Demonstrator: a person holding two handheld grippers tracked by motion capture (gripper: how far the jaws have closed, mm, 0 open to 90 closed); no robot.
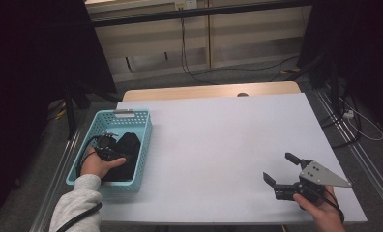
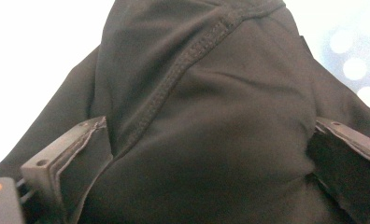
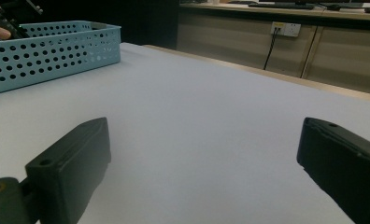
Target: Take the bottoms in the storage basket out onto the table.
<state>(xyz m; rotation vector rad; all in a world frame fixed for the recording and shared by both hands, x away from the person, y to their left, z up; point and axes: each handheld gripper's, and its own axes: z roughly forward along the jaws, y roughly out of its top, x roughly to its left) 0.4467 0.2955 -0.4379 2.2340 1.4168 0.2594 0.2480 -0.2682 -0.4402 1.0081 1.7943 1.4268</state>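
Lengthwise in the basket [image 1: 146,126] — black cloth [image 1: 126,147], left gripper [image 2: 206,149] jaws spread around it.

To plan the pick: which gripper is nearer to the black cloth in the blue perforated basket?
Left. The left gripper is inside the basket, jaws around the black cloth; the right gripper hovers across the table.

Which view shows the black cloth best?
The left gripper view: the cloth shows close up between the open jaws, seam plain. The high view shows it small and dark in the basket, under the left gripper. The right gripper view gives no clear sight of it.
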